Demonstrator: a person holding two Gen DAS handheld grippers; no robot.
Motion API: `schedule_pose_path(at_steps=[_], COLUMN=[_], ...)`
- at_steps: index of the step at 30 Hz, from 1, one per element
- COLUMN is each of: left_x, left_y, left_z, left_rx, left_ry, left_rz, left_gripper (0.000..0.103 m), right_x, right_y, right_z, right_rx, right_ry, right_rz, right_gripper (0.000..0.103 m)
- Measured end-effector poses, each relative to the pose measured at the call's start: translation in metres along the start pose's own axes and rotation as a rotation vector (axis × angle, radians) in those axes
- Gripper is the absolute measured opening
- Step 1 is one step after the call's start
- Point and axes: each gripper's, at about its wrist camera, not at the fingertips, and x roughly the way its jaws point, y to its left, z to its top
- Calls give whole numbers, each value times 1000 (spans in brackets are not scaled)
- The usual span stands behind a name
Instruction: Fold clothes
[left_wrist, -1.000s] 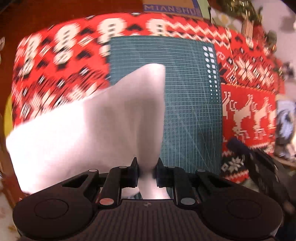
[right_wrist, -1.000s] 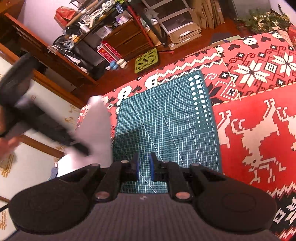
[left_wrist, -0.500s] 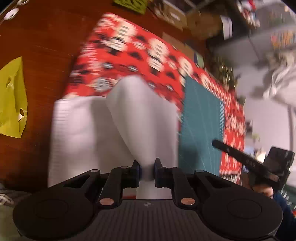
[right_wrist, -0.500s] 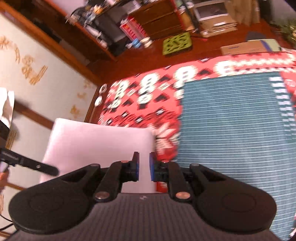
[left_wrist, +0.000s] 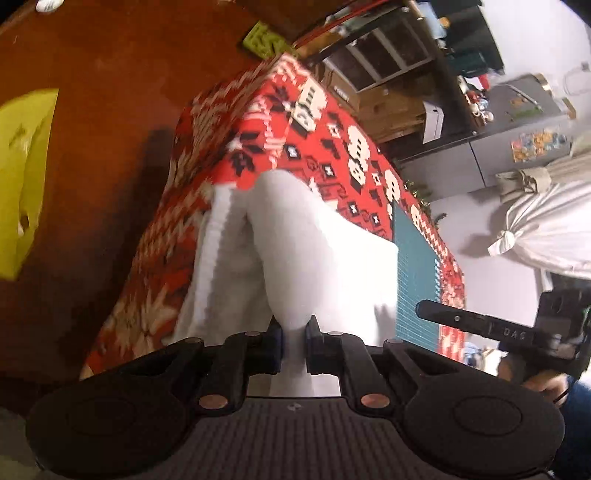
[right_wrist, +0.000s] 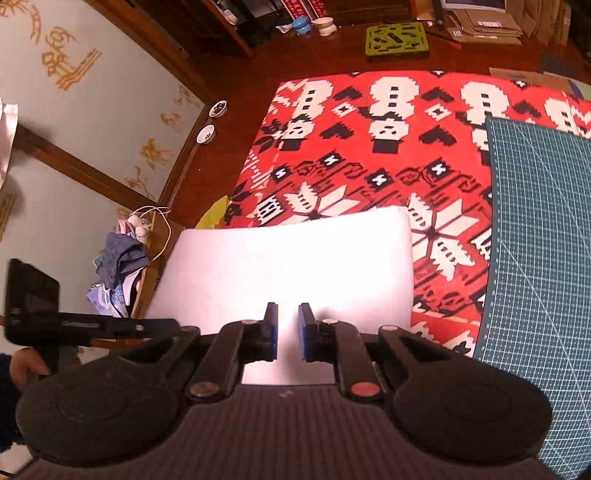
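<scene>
Here the left gripper (left_wrist: 293, 334) pinches a raised fold of the white cloth (left_wrist: 325, 258), jaws closing on it. The cloth lies on the red patterned blanket (right_wrist: 369, 147); the right gripper (right_wrist: 288, 332) hovers over it, jaws slightly apart, whether gripping I cannot tell

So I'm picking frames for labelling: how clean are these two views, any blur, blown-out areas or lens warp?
Left wrist view: the red patterned blanket smears with motion blur at its near corner, and the white garment is blown out, its folds barely readable. Right wrist view: sharper, but the garment glares to featureless white; fisheye bends the green cutting mat grid and the wall.
</scene>
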Motion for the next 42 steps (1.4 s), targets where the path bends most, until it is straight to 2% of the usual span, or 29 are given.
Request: schedule_pose_path(at_steps=[4,7,11,14,16,17,18,22,25,27,29,31,32,34,37,40,42], left_x=[15,8,-21,-23,-5,5,16,48,51,47,36,21,15,15,31,53,59], left_y=[28,31,3,-13,-21,-24,-23,-3,5,2,-3,-12,-17,-34,-54,-55,-46], left_z=[-4,-4,7,23,34,40,45,58,63,64,66,67,67,63,47,26,10], left_rx=[-82,-108,4,54,77,82,77,40,13,11,-9,-32,-40,-16,59,98,121], left_ry=[24,17,-69,-136,-123,-113,-100,-76,-72,-70,-84,-126,-141,-113,-14,87,119], left_rz=[38,36,103,86,49,30,22,61,52,71,94,104,97,42,2,28,61], left_gripper=[15,18,18,23,19,9,8,3,3,3,2,6,7,7,7,7,6], right_x=[6,15,23,28,36,40,44,64,78,82,82,72,65,48,36,39,46], right_y=[-3,-12,-20,-18,-17,-17,-18,-31,-53,-69,-82,-85,-84,-78,-62,-45,-41], right_z=[3,7,15,23,30,33,36,48,52,54,58,63,64,66,56,36,21], right_rx=[15,30,23,-6,-20,-24,-26,-9,49,89,127,128,113,69,0,-54,-67], right_ry=[1,-9,-33,-58,-61,-61,-62,-50,-36,-38,-45,-63,-74,-90,-37,43,80], right_rz=[-24,-44,-59,-72,-70,-72,-75,-76,-73,-69,-60,-58,-63,-64,-21,-7,-28], right_gripper=[14,14,14,14,14,14,14,13,10,3,1,4,13,17,17,17,17])
